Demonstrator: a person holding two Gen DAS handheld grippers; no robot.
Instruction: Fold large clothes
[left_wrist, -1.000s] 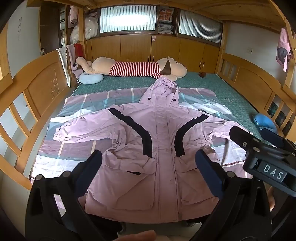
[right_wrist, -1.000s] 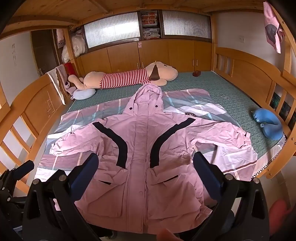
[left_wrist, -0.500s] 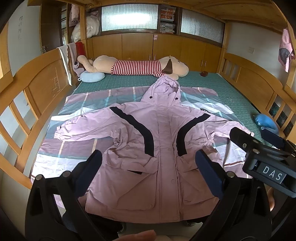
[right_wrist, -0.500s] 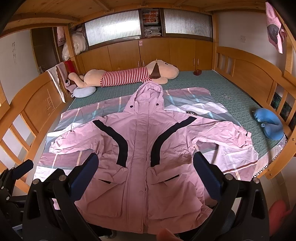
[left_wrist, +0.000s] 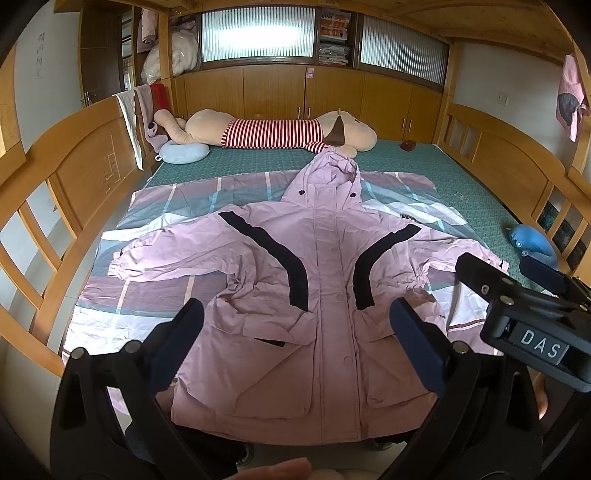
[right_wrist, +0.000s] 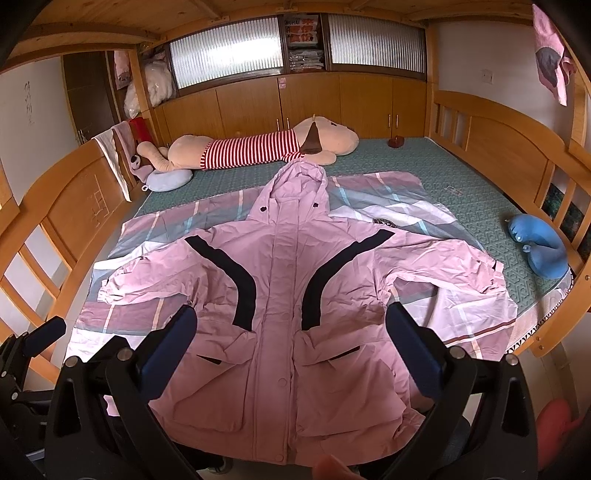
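On the bed | pink jacket lies flat, front up, sleeves spread | left tool and right tool both spread wide, holding nothing | no fold made yet; all folding remains.

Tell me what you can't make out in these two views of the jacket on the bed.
- Jacket hem: both views, partly hidden behind the tool fingers and the bed edge.
- Wall writing: right wrist view, too small to read.
- Small dark object near the cabinets: too small to identify.
- Blue pillow: left wrist view, partly hidden by the right tool.
- Floor below the bed: cut off by the bottom edge.
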